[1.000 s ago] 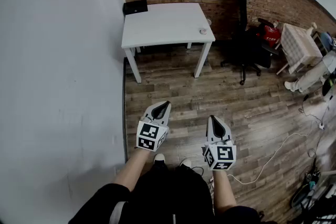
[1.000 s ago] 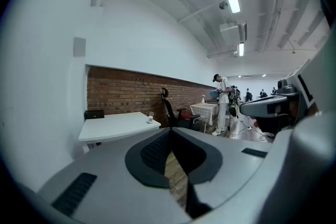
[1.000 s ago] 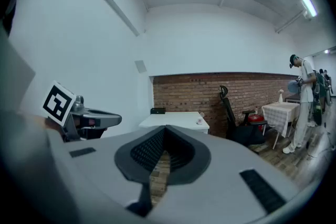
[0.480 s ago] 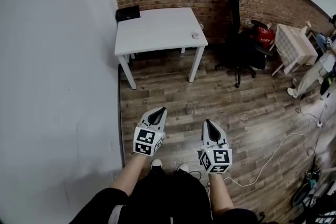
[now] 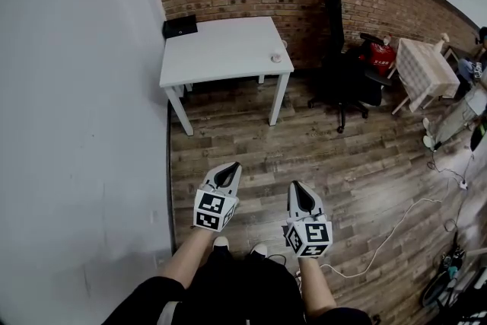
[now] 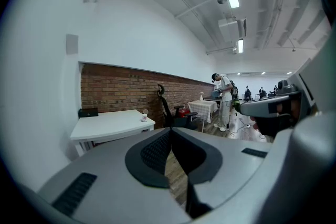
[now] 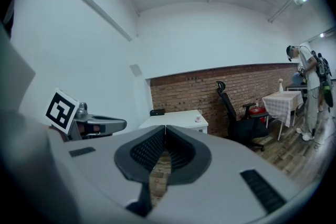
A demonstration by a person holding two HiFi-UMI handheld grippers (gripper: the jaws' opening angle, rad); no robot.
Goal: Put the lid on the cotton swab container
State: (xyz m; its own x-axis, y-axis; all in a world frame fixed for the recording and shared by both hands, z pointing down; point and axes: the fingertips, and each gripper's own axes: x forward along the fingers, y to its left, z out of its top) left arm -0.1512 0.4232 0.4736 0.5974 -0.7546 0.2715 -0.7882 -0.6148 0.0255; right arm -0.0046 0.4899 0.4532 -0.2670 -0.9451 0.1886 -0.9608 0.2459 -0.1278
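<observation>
A small whitish cotton swab container (image 5: pixel 276 57) stands near the right edge of a white table (image 5: pixel 221 49), far across the floor from me. It is too small to make out its lid. It also shows in the left gripper view as the container (image 6: pixel 143 116) and in the right gripper view as the container (image 7: pixel 198 119). My left gripper (image 5: pixel 230 167) and right gripper (image 5: pixel 297 189) hang side by side above the wooden floor, both shut with nothing between the jaws.
A black box (image 5: pixel 179 27) sits at the table's back left corner. A black office chair (image 5: pixel 340 76) stands right of the table by the brick wall, then a red item (image 5: pixel 377 55) and a small cloth-covered table (image 5: pixel 424 66). A white cable (image 5: pixel 396 228) lies on the floor.
In the head view the table and chair have drifted left and slightly down, and both grippers sit a little lower in the frame. Both stay shut and empty.
</observation>
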